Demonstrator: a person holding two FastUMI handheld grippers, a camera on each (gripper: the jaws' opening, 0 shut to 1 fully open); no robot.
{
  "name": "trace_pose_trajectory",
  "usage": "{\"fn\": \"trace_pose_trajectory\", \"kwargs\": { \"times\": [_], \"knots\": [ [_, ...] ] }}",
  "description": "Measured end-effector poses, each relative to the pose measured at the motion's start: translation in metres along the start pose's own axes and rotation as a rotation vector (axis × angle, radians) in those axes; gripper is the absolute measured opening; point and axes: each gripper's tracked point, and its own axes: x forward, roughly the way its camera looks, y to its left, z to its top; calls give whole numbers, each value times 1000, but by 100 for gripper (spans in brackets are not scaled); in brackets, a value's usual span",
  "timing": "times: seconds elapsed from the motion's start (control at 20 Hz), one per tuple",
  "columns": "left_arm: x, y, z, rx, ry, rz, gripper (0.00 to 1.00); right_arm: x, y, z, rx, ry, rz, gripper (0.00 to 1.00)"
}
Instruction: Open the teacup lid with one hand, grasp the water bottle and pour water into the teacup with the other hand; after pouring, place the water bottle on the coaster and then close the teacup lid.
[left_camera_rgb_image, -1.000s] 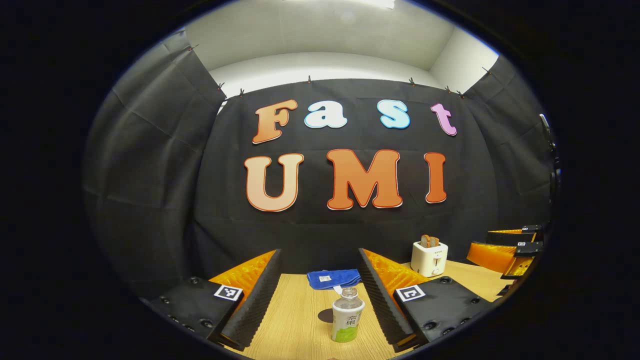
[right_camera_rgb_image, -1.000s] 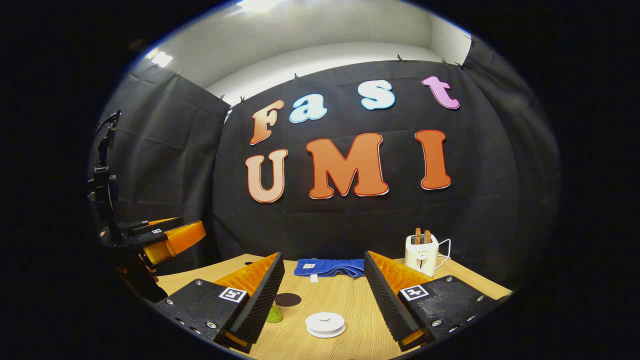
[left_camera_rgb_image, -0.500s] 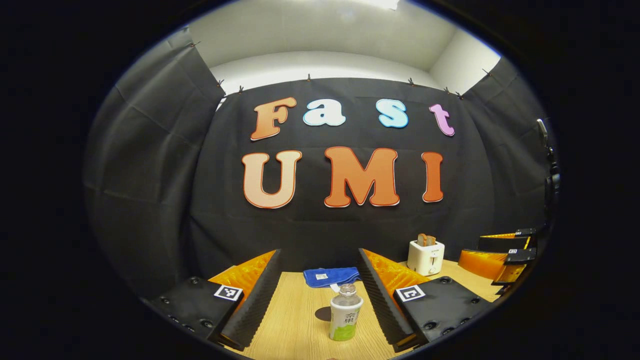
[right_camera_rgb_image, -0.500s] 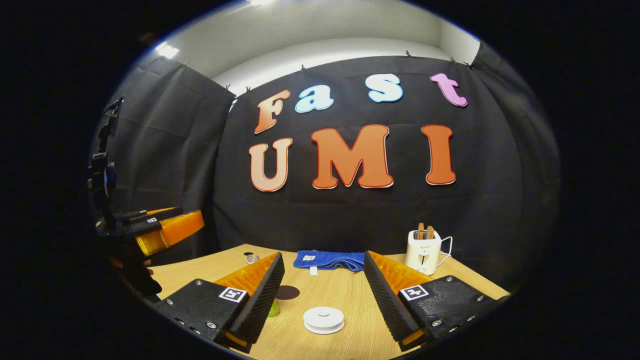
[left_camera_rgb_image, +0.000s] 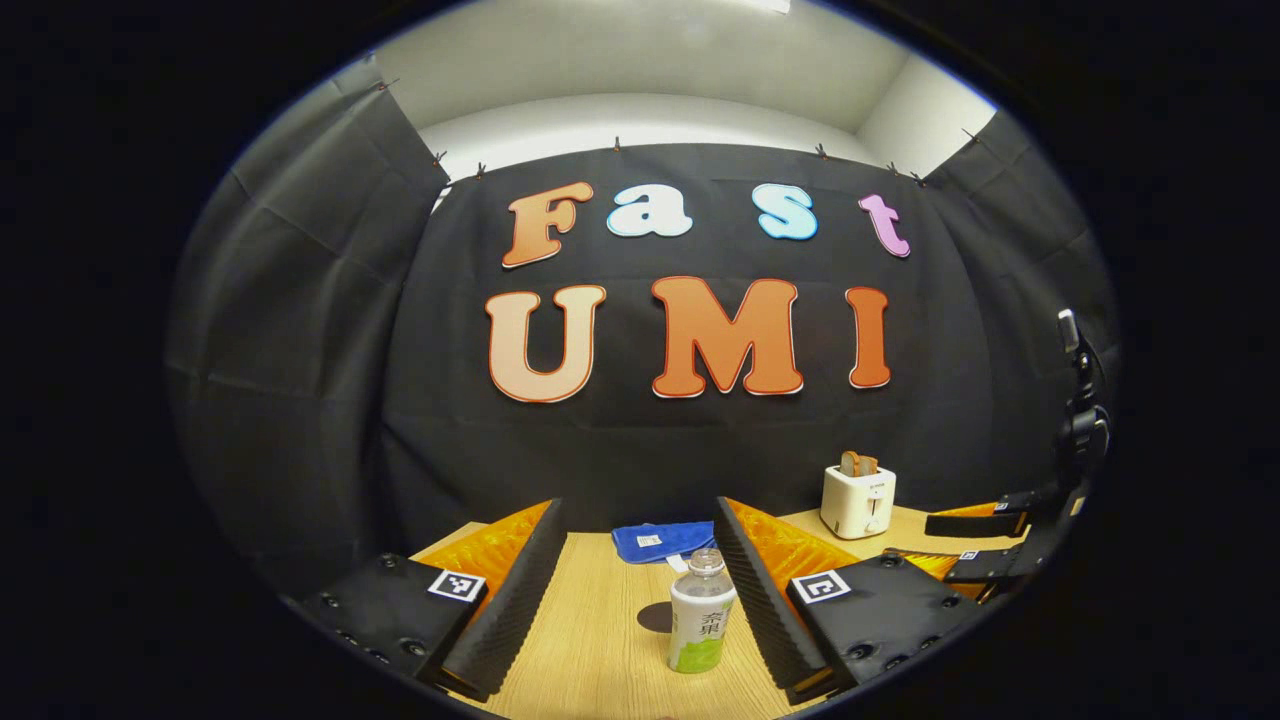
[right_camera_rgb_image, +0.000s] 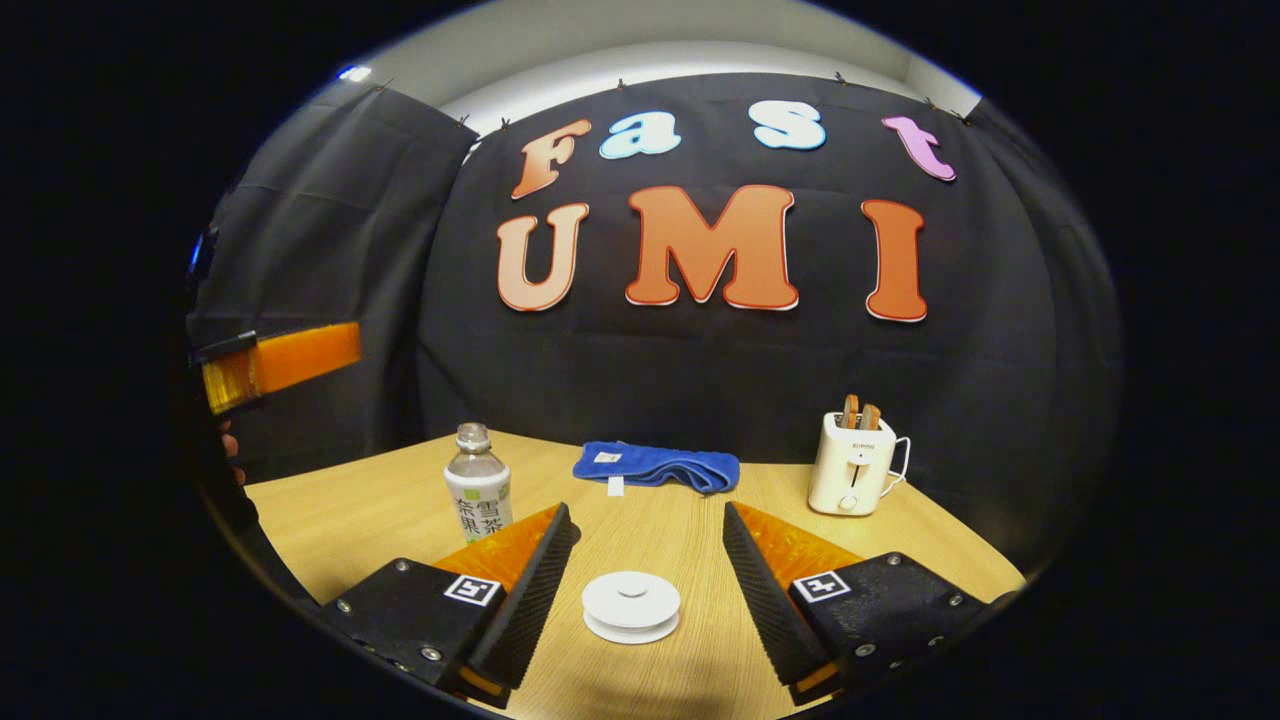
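Flanking toaster (right_camera_rgb_image: 848, 463), blue towel (right_camera_rgb_image: 655, 466) behind teacup lid (right_camera_rgb_image: 631, 606)

A blue cloth (right_camera_rgb_image: 655, 466) lies folded at the back of the wooden counter (right_camera_rgb_image: 350, 520), white toaster (right_camera_rgb_image: 852, 465) standing well right of it.

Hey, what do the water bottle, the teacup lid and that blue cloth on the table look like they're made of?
Water bottle: likely clear plastic, see-through above a printed white and green label. Teacup lid: probably glazed ceramic, smooth glossy white, though plastic is possible. Blue cloth: soft fabric, matte, folded and rumpled with a sewn tag.
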Motion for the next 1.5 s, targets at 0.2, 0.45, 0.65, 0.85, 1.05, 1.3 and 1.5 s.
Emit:
{"fn": "trace_pose_trajectory", "kwargs": {
  "times": [0.2,0.45,0.65,0.85,1.05,1.3,1.5],
  "knots": [
    [0,0,-2,21,-7,8,96,17,7,-32,-5,75,18,84],
    [2,0,-7,35,0,10,96,38,16,-67,-26,155,32,79],
    [3,1,-14,41,14,11,96,52,16,-91,-58,228,25,71],
    [6,0,-20,43,31,6,96,60,16,-102,-71,274,26,60],
    [8,-7,-26,42,44,-12,96,66,21,-106,-38,297,47,50],
    [12,-15,-34,44,62,-33,97,70,19,-104,-26,302,41,32],
    [13,-24,-41,38,70,-61,96,69,19,-103,-12,295,51,23]
  ]
}}
